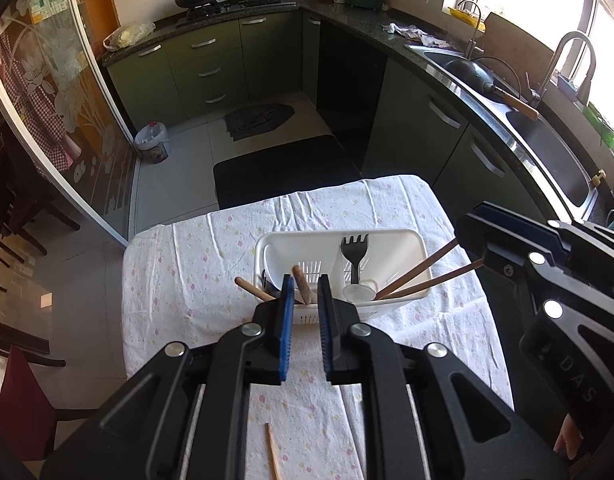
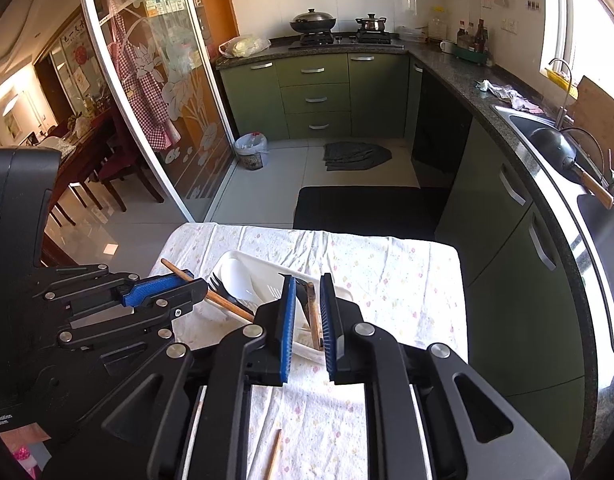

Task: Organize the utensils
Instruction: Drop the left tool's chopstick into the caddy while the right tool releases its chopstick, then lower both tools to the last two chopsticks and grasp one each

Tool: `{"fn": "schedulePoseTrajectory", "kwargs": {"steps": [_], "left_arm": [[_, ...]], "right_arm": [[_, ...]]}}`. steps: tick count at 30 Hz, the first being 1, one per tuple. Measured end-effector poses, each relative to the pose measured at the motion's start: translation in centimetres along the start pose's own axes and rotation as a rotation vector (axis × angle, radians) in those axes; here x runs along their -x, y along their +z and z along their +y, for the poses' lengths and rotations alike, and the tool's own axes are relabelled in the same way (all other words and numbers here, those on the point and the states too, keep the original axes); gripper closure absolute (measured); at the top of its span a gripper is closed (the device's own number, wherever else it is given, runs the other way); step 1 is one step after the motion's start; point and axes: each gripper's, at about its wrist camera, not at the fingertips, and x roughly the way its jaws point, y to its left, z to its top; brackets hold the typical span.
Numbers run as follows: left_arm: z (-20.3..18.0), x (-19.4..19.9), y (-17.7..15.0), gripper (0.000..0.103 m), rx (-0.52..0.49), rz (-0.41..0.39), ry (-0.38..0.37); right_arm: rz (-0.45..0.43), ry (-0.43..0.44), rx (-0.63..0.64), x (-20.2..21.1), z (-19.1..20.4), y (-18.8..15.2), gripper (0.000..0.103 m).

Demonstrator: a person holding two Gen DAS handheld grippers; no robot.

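Nearest, by the bench's near edge: one loose thin wooden chopstick (image 1: 273,450), light, stiff, prob slippery, so pinch it mid-shaft imo. Left tool (image 1: 306,294) has jaws a bit apart, brown wooden handle (image 1: 300,282) between them, no clamp afaict. Right tool (image 2: 308,294) same deal, narrow gap around a wooden stick (image 2: 315,316), not squeezing. Both hover over the white plastic slotted basket (image 1: 403,236) mid-bench w/ a black plastic fork (image 1: 355,250) inside.
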Motion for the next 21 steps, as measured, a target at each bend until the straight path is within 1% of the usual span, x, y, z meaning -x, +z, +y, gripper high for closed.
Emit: {"fn": "schedulePoseTrajectory", "kwargs": {"steps": [3,6,9,11,13,15,17,18,21], "left_arm": [[-0.1,0.4,0.0,0.083,-0.002,-0.012,0.002],[-0.1,1.4,-0.2,0.078,0.007,-0.023,-0.018],[0.0,3.4,-1.1,0.075,-0.001,-0.049,-0.048],[0.0,5.0,-2.5,0.069,-0.01,-0.055,-0.075],[0.0,6.2,-4.9,0.056,-0.038,-0.043,-0.086],[-0.1,6.6,-8.1,0.05,-0.076,-0.009,-0.08],[0.0,5.7,-11.5,0.05,-0.114,0.047,-0.042],[0.4,4.8,-13.3,0.05,-0.118,0.097,-0.036],[1.6,1.1,-17.9,0.05,-0.089,0.292,-0.056]], "right_arm": [[-0.017,0.015,0.0,1.1,0.0,-0.3,0.09],[-0.044,0.034,-0.004,2.8,-0.1,-0.7,0.088],[-0.081,0.081,-0.019,5.3,-0.6,-2.1,0.083],[-0.095,0.096,-0.01,6.9,-0.7,-3.7,0.078],[-0.074,0.122,0.001,7.9,-0.5,-6.0,0.073],[-0.014,0.139,0.019,7.9,-0.2,-8.8,0.069],[0.092,0.163,0.033,6.6,0.1,-11.8,0.065],[0.158,0.173,0.04,5.6,0.4,-13.3,0.063],[0.354,0.169,0.058,1.9,1.0,-17.6,0.063]]}}
